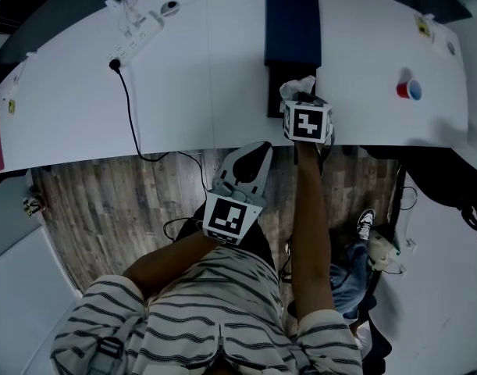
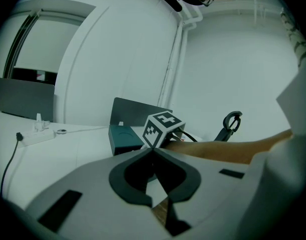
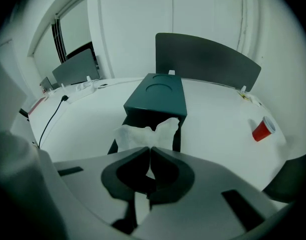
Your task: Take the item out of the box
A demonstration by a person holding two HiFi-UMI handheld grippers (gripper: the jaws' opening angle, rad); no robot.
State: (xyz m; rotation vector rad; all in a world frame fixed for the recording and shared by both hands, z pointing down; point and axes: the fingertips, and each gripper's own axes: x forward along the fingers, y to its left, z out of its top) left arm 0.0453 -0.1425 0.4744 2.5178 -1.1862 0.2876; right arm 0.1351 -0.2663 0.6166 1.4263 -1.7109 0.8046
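Extraction is the step in hand. Your right gripper has its jaws closed on the white tissue, which is pinched at the tips and spreads in a crumpled fan beyond them. The tissue is at the open front of the dark teal box, over the black tray that seems to be pulled out of the box toward you. I judge that the tissue is partly lifted but not yet free. Whether its lower end touches the tray, no view shows.

The next move calls for a straight pull up and toward you, with a firm grip, because thin paper can tear or slip if it drags on the tray wall. Nothing holds the box, so it may slide on the white surface if the tissue catches.

Your left gripper is low, in front of the near edge of the surface, with its jaws together and nothing between them. It could steady the box if needed.

In the tray I see only the tissue. The inside of the teal part is dark, so I cannot tell what is there. A red cup is well apart at the right, and what is in it I cannot tell.
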